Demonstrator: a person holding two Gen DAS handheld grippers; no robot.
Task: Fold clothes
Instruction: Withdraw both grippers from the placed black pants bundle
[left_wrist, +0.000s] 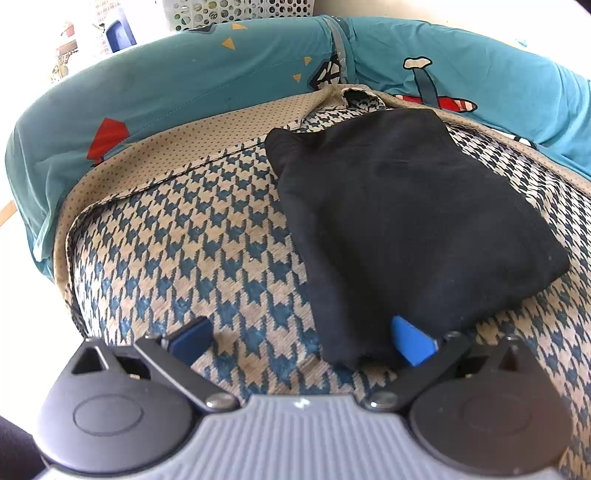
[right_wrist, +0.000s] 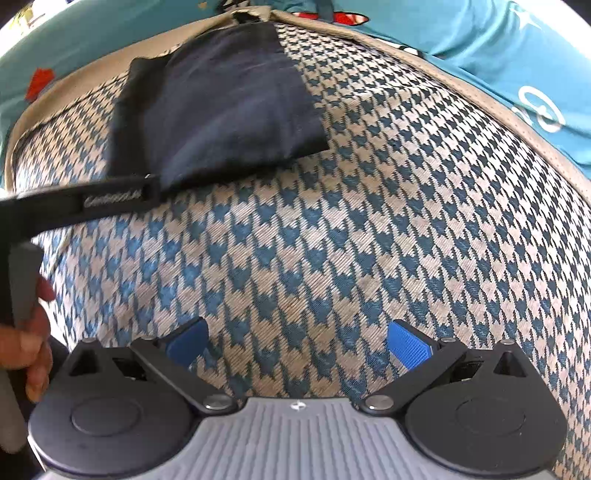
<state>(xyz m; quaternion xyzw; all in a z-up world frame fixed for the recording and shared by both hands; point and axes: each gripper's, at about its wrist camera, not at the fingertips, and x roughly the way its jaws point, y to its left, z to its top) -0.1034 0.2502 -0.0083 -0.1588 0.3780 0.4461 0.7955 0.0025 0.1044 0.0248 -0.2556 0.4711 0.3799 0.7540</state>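
Left gripper (left_wrist: 301, 338) nearest the lens: jaws spread wide, nothing held; right blue pad (left_wrist: 412, 343) touching or just over near corner of black garment (left_wrist: 413, 221). Right gripper (right_wrist: 297, 341) likewise wide open and empty, poised above bare houndstooth cushion (right_wrist: 369, 240), well apart from garment (right_wrist: 218, 107).

Garment seen as compact folded rectangle, flat on cushion, toward back near teal printed cover (left_wrist: 166, 85). White perforated basket (left_wrist: 240, 11) noted beyond.

Judged: fold complete or nearly so; release stage. Next move probably calls for squaring loose far-left corner, or lifting the bundle by near edge with both grippers to set aside.

Writing: pale script on black strap (right_wrist: 110, 201) of left tool, partly legible, unreadable with confidence. Hand (right_wrist: 26, 343) gripping grey handle at left edge.
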